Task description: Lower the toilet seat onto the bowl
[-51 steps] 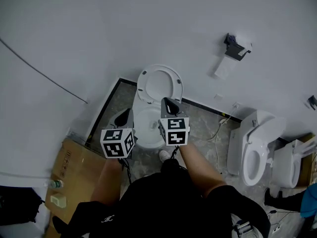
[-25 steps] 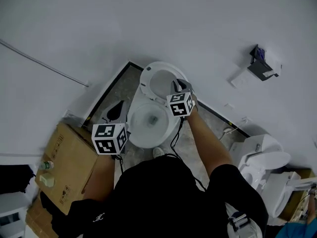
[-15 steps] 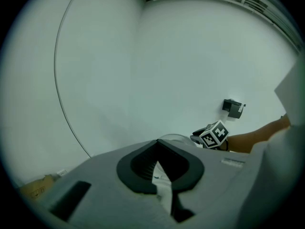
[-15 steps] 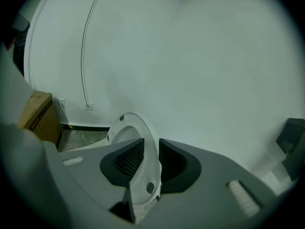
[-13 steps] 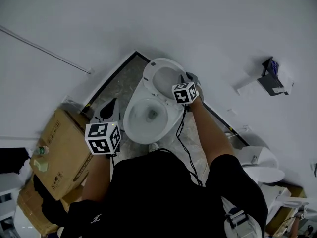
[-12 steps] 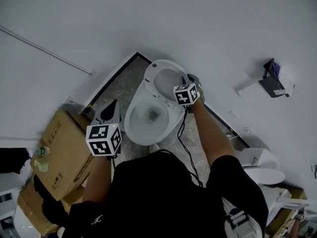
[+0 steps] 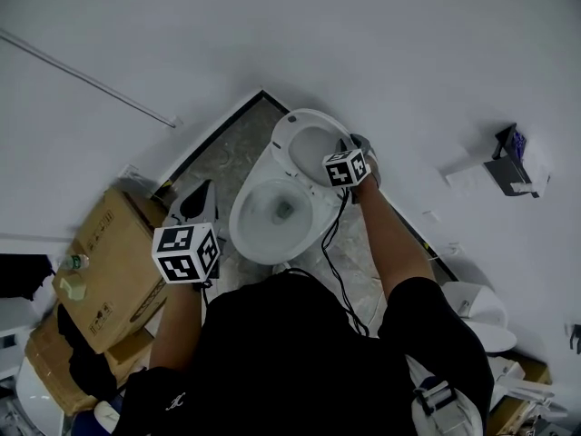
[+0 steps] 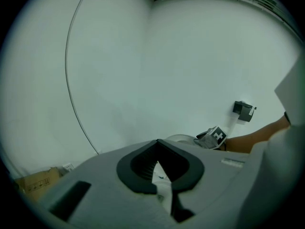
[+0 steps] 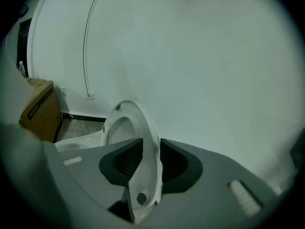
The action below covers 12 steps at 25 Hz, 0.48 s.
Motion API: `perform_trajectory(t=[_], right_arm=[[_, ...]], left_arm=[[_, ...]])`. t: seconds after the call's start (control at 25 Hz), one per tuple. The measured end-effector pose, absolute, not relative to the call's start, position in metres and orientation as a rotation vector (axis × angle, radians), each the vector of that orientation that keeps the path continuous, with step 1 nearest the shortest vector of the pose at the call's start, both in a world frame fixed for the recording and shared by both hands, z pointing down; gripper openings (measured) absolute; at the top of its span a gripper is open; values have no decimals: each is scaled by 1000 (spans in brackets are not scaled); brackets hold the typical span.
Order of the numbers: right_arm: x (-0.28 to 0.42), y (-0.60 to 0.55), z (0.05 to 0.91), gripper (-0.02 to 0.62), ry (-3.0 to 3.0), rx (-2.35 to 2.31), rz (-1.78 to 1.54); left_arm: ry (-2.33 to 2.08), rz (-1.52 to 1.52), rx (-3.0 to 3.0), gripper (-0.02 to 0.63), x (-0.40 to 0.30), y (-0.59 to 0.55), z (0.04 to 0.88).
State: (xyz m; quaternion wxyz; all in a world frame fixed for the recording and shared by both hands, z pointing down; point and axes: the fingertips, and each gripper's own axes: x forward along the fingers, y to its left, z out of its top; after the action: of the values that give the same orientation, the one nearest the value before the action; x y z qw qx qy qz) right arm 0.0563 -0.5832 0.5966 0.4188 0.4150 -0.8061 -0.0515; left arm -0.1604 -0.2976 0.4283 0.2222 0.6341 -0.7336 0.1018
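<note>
1. Black clothing (image 7: 290,352) covers the person standing over the toilet with a gripper in each hand.
2. Left gripper (image 7: 195,205): held low at the person's left side, just left of the bowl (image 7: 238,230). Its jaws are drawn together at the tips with nothing in them.
3. Cardboard box (image 7: 109,262): on the floor to the person's left.
4. Bowl: white and uncovered, on grey stone-patterned floor (image 7: 227,153).
5. Right gripper (image 9: 151,151): at the end of an outstretched arm. Its jaws are opening and straddle the seat's rim, one pad close beside each face.
6. Toilet seat (image 9: 138,128): raised, standing upright at the back of the bowl, near the white wall (image 7: 363,25).
7. Paper holder (image 7: 510,162): on the wall, well to the right.
</note>
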Motion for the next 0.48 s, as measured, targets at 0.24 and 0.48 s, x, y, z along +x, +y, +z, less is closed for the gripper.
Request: perform_trajectory(t=[0.24, 0.48], right_arm=[[60, -596, 600, 66, -1982, 1054, -195], [55, -588, 598, 58, -1993, 1024, -248]], left_arm=[[-2032, 325, 1734, 11, -162, -301, 432], [-2026, 316, 1723, 11, -162, -300, 437]])
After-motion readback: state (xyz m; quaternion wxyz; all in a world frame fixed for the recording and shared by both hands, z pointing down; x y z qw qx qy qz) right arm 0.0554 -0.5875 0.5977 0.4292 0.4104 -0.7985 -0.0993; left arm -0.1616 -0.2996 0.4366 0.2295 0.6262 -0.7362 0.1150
